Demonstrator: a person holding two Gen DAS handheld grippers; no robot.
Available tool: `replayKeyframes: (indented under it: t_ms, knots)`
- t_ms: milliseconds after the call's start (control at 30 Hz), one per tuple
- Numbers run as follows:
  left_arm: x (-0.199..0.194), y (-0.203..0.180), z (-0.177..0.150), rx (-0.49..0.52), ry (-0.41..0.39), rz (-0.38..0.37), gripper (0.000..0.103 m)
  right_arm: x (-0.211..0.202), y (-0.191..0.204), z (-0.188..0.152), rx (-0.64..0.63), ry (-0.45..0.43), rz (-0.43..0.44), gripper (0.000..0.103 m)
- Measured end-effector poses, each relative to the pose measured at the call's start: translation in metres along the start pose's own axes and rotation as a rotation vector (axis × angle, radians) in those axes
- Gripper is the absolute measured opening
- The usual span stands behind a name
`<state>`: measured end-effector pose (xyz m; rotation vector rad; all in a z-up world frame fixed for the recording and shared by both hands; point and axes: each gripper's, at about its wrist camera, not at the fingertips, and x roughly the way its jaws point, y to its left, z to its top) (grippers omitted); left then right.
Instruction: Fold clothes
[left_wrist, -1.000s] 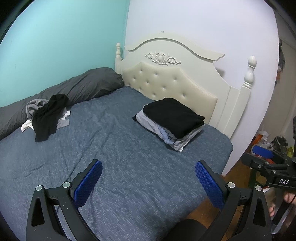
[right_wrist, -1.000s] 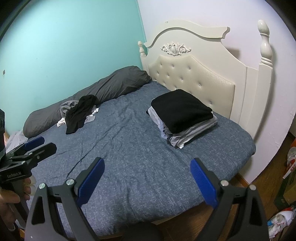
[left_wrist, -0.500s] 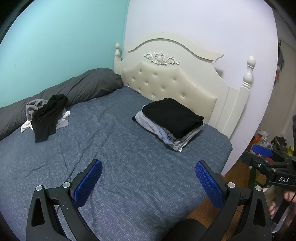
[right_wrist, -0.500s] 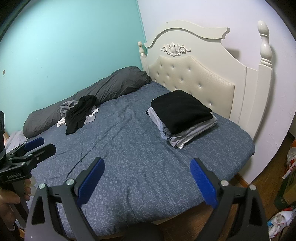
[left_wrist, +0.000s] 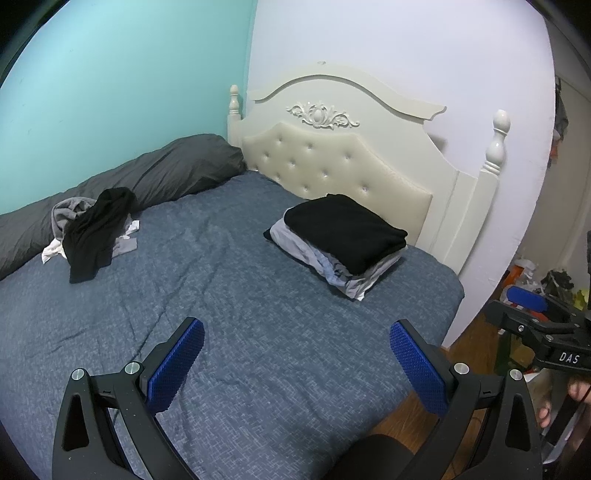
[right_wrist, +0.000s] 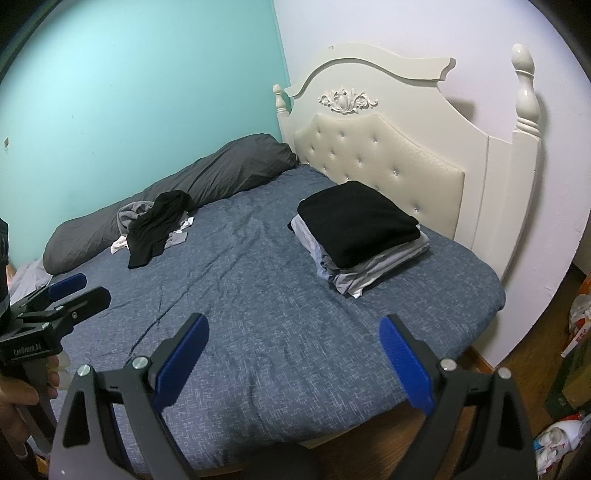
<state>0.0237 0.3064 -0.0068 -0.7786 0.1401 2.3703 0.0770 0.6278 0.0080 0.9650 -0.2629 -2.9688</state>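
Observation:
A folded stack of clothes (left_wrist: 340, 240) (right_wrist: 360, 230), black on top of grey and white layers, rests on the blue bed (left_wrist: 240, 314) (right_wrist: 258, 295) near the headboard. A crumpled pile (left_wrist: 94, 229) (right_wrist: 155, 225) of black, grey and white garments lies at the bed's far left side. My left gripper (left_wrist: 295, 365) hovers open above the bed's near part, holding nothing. My right gripper (right_wrist: 293, 360) is open too, over the near edge, and empty. Each gripper shows at the rim of the other's view: the right gripper (left_wrist: 532, 317) and the left gripper (right_wrist: 62, 295).
A long dark grey pillow (left_wrist: 147, 177) (right_wrist: 207, 181) runs along the teal wall. The cream tufted headboard (left_wrist: 351, 162) (right_wrist: 388, 162) stands behind the stack. Clutter (left_wrist: 546, 280) (right_wrist: 569, 424) sits on the wooden floor at the right. A hand (right_wrist: 18, 391) holds the left gripper's handle.
Both views have shifted only slightly; the bed and clothes sit a touch differently in frame. Both grippers stay open and nothing has been picked up.

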Motion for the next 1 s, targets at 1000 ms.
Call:
replayKeyframes:
  t_ms: [1000]
  knots:
    - [-0.0021,0.0008,-0.0003,-0.008,-0.002,-0.013,0.103,-0.0036,-0.0006,0.0000,0.003,-0.012,-0.006,0.095]
